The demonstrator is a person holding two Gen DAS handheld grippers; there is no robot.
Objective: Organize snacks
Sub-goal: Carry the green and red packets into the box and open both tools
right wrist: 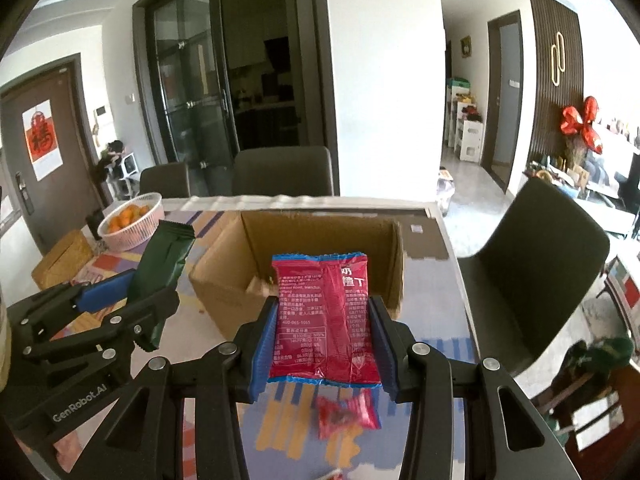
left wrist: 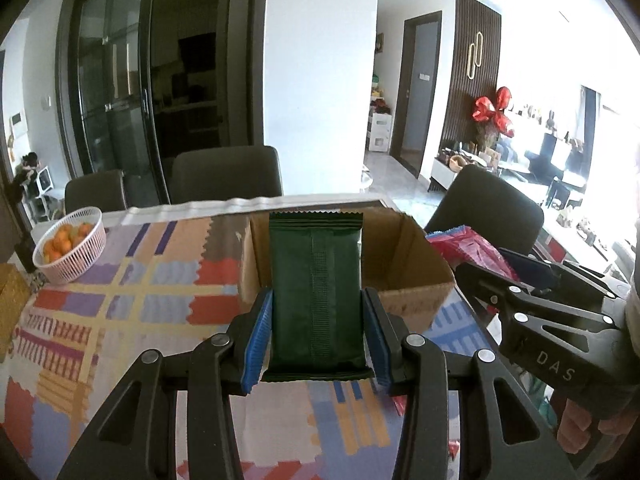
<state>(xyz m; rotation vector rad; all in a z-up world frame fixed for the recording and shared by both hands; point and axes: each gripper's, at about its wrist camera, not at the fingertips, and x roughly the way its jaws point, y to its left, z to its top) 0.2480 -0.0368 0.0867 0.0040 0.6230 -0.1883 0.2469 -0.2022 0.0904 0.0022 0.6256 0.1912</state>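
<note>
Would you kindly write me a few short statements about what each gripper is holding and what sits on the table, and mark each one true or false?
1. The left gripper is clamped on a green packet. True.
2. The right gripper is open and holds nothing. False: it is shut on a red packet.
3. The cardboard box on the table is closed with its flaps down. False: it is open at the top.
4. A pink basket of oranges stands on the table to the left of the box. True.
5. The tablecloth is plain white. False: it is patterned in several colours.
</note>
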